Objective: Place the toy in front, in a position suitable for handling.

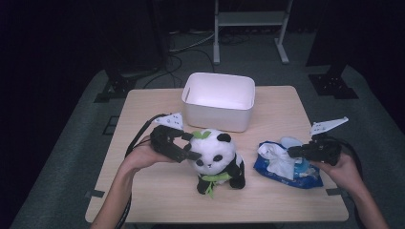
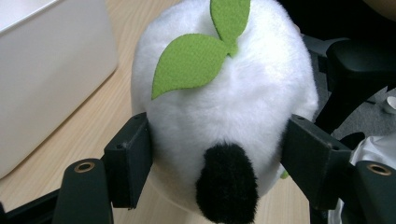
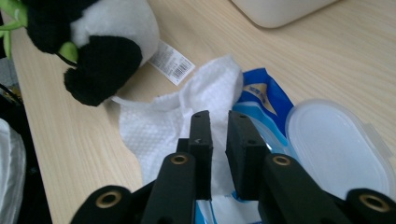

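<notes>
The desk (image 1: 143, 200) has bare wood along its near edge and far left; a white bin (image 1: 218, 100) stands at its far middle; the plush panda (image 1: 217, 160) sits upright at centre, facing near, its head clenched in the left gripper (image 1: 191, 145); its barcode tag (image 3: 171, 61) is too small to read; the blue wipes pack (image 1: 286, 164) lies right, long axis left-right, lid open; the right gripper (image 1: 292, 151) has its jaws slightly parted over a wipe (image 3: 187, 112), gripping nothing.
</notes>
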Available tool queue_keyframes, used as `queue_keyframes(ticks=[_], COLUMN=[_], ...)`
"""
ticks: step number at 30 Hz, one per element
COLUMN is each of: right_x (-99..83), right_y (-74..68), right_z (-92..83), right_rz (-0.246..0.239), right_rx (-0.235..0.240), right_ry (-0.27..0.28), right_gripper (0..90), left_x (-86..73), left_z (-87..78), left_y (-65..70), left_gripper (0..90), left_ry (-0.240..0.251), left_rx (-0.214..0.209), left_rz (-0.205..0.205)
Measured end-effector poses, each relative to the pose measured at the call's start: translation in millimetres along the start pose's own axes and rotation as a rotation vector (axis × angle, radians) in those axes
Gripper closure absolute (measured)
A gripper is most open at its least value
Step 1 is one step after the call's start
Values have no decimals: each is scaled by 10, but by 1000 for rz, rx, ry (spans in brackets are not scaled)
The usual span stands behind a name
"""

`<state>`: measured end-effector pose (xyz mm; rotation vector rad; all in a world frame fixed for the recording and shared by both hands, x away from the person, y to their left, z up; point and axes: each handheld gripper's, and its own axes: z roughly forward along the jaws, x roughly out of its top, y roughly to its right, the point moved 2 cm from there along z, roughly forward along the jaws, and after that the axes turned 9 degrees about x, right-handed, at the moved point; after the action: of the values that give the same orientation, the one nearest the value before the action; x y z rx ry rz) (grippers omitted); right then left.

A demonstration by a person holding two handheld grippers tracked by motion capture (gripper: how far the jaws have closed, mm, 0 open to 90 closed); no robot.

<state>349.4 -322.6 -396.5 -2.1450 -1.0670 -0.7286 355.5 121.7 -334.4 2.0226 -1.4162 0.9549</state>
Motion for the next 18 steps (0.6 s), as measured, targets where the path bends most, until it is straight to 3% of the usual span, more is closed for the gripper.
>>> queue_keyframes(ticks=[7, 18], right_x=[146, 363], right_y=[-114, -281], right_z=[78, 355], right_rz=[-46, -104], right_rx=[42, 135], right_ry=[12, 9], right_gripper=[760, 727], left_x=[-4, -64], left_z=[-9, -54], left_y=[-5, -31], left_gripper=[289, 289], left_ry=[-5, -5], left_rx=[2, 9], left_rz=[0, -18])
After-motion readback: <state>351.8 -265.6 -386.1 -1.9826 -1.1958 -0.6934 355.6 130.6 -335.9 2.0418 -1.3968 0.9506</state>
